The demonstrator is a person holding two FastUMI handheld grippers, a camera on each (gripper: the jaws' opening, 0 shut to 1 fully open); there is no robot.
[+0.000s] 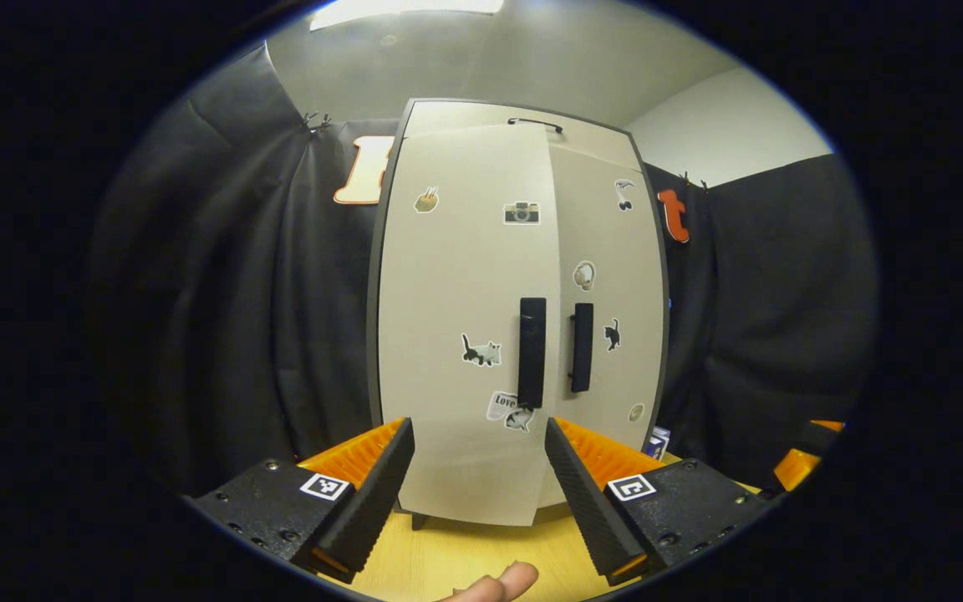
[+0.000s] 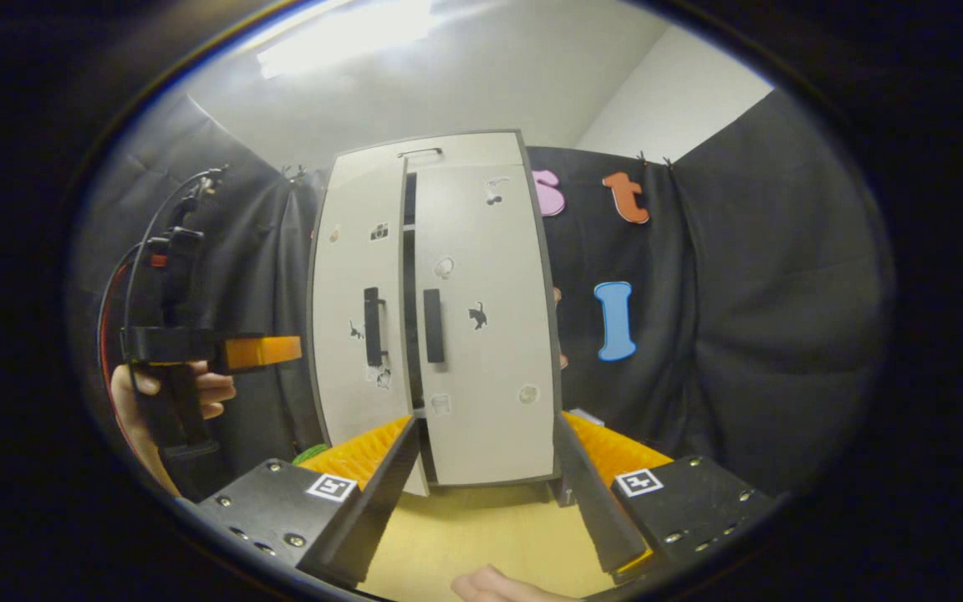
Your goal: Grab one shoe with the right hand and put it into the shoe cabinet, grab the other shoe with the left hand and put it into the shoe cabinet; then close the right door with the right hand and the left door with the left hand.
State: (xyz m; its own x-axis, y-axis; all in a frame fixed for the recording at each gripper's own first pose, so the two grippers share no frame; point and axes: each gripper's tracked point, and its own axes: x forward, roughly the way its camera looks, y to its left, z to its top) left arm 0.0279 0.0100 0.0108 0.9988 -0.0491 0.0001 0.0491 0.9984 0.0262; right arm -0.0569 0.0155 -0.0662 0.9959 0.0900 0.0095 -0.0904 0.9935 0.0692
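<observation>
The beige shoe cabinet [image 1: 481,113] stands upright on the table straight ahead. Its left door [image 1: 465,284] is slightly ajar and overlaps the right door [image 1: 619,276], which looks shut. Each door has a black vertical handle [image 1: 532,351]. My left gripper [image 1: 477,422] is open and empty, a short way in front of the left door's lower part. In the right gripper view, a dark gap [image 2: 409,276] shows between the left door [image 2: 356,309] and the right door [image 2: 481,318]. My right gripper [image 2: 488,418] is open and empty before the cabinet's base. A hand holds the left gripper [image 2: 256,351] left of the cabinet.
A yellow wooden table [image 1: 456,552] carries the cabinet. Black cloth [image 1: 231,293] hangs behind and on both sides. A small box [image 1: 659,441] sits at the cabinet's right foot. The right gripper [image 1: 807,456] shows at the far right. A fingertip [image 1: 498,583] shows at the bottom edge.
</observation>
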